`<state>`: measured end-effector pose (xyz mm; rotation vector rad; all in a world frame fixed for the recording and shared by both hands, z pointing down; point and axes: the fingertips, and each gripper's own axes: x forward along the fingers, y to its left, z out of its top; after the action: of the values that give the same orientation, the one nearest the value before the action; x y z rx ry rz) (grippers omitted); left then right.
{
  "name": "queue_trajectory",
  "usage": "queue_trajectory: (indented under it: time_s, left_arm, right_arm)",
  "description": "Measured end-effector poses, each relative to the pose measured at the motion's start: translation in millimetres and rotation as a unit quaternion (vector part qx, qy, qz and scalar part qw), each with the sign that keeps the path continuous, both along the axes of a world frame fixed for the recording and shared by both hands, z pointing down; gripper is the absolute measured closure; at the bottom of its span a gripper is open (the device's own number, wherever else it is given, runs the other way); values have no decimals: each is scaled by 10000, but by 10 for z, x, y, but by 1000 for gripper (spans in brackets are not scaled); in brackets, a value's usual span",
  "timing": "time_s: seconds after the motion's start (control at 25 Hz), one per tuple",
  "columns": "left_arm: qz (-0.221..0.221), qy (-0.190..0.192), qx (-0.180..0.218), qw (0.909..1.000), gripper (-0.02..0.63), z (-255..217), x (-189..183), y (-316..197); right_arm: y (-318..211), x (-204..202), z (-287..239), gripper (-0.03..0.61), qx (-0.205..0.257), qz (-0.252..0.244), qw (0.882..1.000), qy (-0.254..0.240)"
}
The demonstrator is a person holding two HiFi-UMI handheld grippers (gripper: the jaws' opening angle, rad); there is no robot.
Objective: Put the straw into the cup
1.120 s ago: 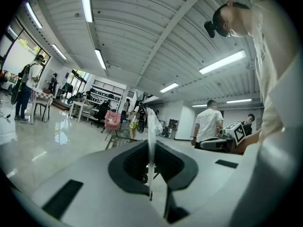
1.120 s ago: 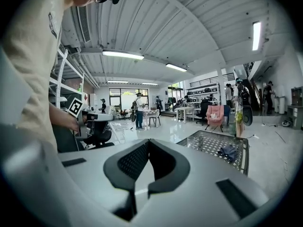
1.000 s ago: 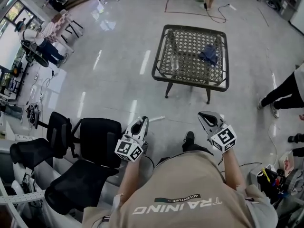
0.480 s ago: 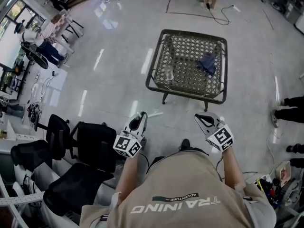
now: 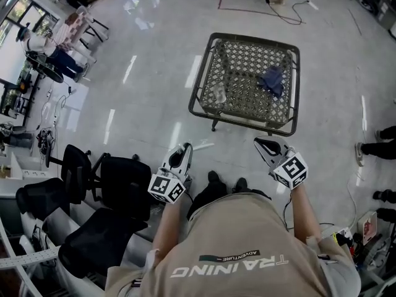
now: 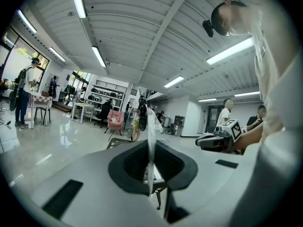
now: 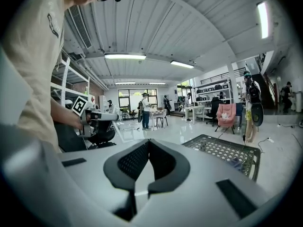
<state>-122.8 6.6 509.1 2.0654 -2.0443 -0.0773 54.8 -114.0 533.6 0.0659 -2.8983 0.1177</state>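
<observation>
A low wicker-topped table (image 5: 205, 101) stands ahead on the shiny floor, with a clear cup (image 5: 219, 95) near its left edge. My left gripper (image 5: 184, 148) is shut on a thin white wrapped straw (image 5: 203, 146) that pokes out past the jaws; in the left gripper view the straw (image 6: 150, 141) stands upright between the pads. My right gripper (image 5: 266, 145) is shut with nothing in it, its pads meeting at the tip (image 7: 147, 144). Both grippers are held short of the table, well apart from the cup. The table (image 7: 222, 150) shows to the right in the right gripper view.
A blue cloth (image 5: 272, 79) lies on the table's right half. Black office chairs (image 5: 93, 190) crowd the floor at my left. Someone's legs (image 5: 387, 132) show at the right edge. A cable (image 5: 281, 14) lies on the floor beyond the table. People and desks stand far left.
The person has stepped toward the table, carrying both grippers forward with them. The left grip on the straw is unchanged and the right jaws have stayed shut.
</observation>
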Motion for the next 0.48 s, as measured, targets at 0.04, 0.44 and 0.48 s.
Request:
queue_trajectory:
  time_s: [0.04, 0.44, 0.48]
  left_arm:
    - [-4, 2, 6, 10000, 578, 0, -39, -23]
    - [205, 113, 29, 9997, 578, 135, -590, -356]
    - [239, 119, 48, 9996, 578, 144, -652, -413]
  right_arm:
    - [-19, -36, -2, 561, 21, -12, 10000, 4]
    - [-225, -561, 48, 561, -134, 118, 9998, 43]
    - [-268, -613, 43, 561, -124, 148, 9998, 49]
